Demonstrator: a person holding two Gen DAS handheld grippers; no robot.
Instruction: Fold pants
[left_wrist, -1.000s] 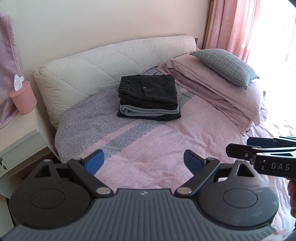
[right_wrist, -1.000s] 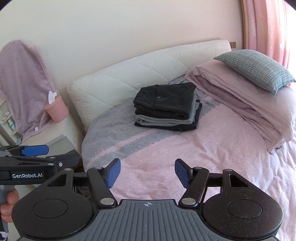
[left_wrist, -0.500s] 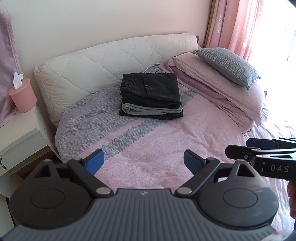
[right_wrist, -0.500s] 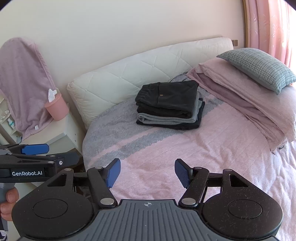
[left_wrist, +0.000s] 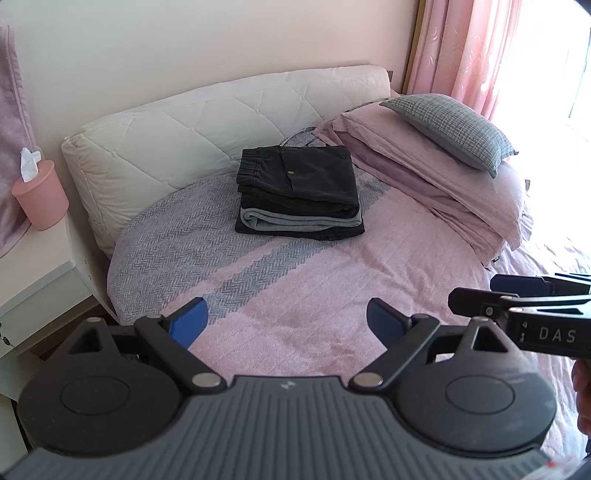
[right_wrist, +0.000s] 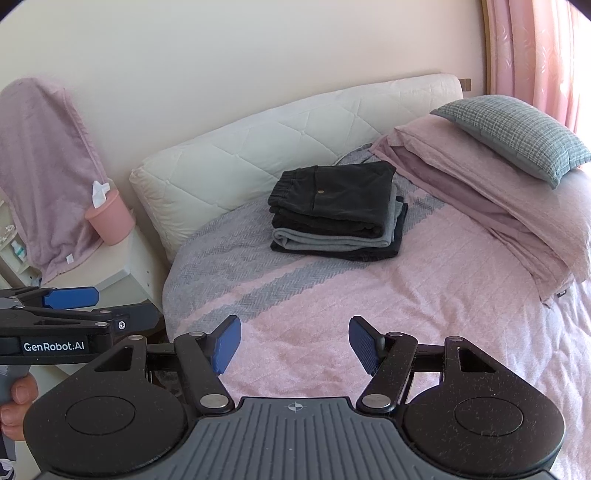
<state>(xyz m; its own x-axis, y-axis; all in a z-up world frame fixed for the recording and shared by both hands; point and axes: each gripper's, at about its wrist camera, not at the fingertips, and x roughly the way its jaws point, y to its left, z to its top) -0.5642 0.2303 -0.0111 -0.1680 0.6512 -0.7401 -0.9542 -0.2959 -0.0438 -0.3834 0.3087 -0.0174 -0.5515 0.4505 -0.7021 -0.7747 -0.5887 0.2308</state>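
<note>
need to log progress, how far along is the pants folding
Done: three folded pants sit in a stack on the bed near the headboard. In hand: nothing; the left gripper and right gripper are both open and empty. Left: no unfolded pants are in view.

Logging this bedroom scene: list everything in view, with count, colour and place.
folded pants: three, black, grey, black, stacked on the bed near the headboard
bedspread: one, pink and grey, covering the bed
headboard cushion: one, cream, against the wall
checked pillow: one, grey, on the folded pink bedding
tissue holder: one, pink, on the white nightstand
towel: one, mauve, hanging
curtain: pink, by the window
left gripper: fingers blue, open
right gripper: fingers blue, open
</note>
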